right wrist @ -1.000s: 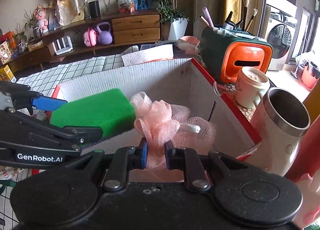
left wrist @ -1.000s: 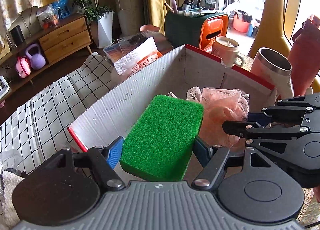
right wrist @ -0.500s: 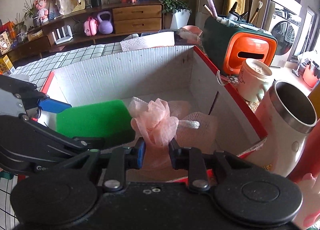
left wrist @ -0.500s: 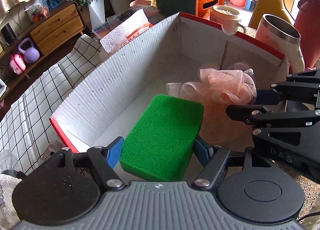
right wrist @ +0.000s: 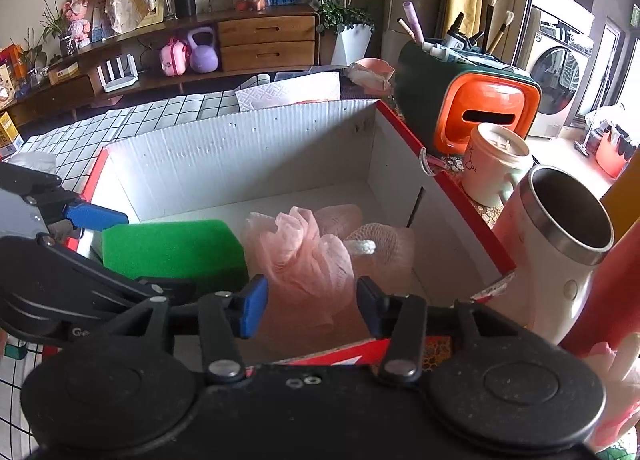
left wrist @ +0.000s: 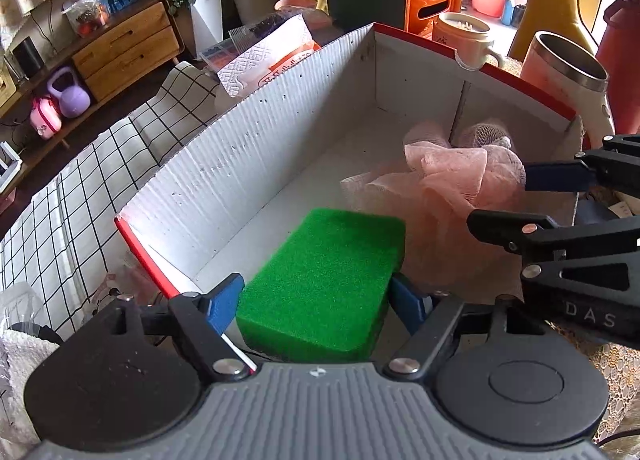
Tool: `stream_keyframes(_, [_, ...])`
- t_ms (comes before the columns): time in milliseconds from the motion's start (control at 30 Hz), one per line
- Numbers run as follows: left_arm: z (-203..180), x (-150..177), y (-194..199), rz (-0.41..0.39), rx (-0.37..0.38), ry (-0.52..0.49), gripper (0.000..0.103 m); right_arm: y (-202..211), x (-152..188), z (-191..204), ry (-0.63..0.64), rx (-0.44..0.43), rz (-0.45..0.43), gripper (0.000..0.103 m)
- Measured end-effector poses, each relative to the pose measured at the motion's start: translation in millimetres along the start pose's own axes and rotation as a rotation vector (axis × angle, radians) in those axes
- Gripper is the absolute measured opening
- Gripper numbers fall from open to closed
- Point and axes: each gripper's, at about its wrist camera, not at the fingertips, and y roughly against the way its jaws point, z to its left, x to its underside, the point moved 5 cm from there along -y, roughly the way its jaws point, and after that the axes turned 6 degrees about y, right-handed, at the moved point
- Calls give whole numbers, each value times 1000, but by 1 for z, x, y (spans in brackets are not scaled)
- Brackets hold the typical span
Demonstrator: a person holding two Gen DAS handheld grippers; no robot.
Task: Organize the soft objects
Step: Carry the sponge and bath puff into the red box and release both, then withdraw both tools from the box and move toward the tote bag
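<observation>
- On the far left, a checked cloth (left wrist: 76,196) is seen draped beside the box, apart from the work.
- A white corrugated cardboard box (left wrist: 240,164) with red rims is set open-topped on the surface, so that soft things can be lowered straight in; it is judged to be the collecting place for the task.
- The left gripper (left wrist: 316,300) is held over the near left end of the box, tilted steeply down. Its blue fingers (left wrist: 222,302) stand wide and are opening, with the green sponge (left wrist: 324,284) between them; the pads look to be just at its long edges, and whether they are pressing cannot be told for certain. The sponge is held flat and low inside the box, which suits a gentle release onto the floor of the box.
- To the right of the sponge, the pink mesh bath puff (right wrist: 308,256) lies inside the box against the right wall, its white cord loop (right wrist: 360,247) showing on top.
- The right gripper (right wrist: 310,306) is poised at the near right rim. Its fingers (right wrist: 252,310) are parted to a middling width and are opening; the puff sits between them but appears free of the pads, so it is judged released.
- Beyond the right wall, a white mug (right wrist: 494,164) and a steel-rimmed tumbler (right wrist: 560,244) stand close by on the surface; a careless withdrawal could knock them.
</observation>
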Motion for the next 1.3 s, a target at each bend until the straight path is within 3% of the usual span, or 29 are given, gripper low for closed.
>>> stream_keyframes(133, [3,0,9,-16,22,24,81,8,1,-2,-24,-15,-11,56])
stream_keyframes(233, [5,0,15,-30,18,35,81,16,0,-2,-22,-7,-27,68])
stream_keyframes(600, [23,3,59,-119,66,125,82,58,-3,15,-4,-38,-103,81])
stream_keyframes(900, [35,25,103,-191,68,125,82,102,1,35,-27,-64,-177,97])
stream_keyframes(1067, [43,40,136,-242,100,143,82,128,3,51,-27,-95,-231,102])
stream_keyframes(1300, [59,72,181,-300,146,171,91,160,8,81,1,-131,-297,103])
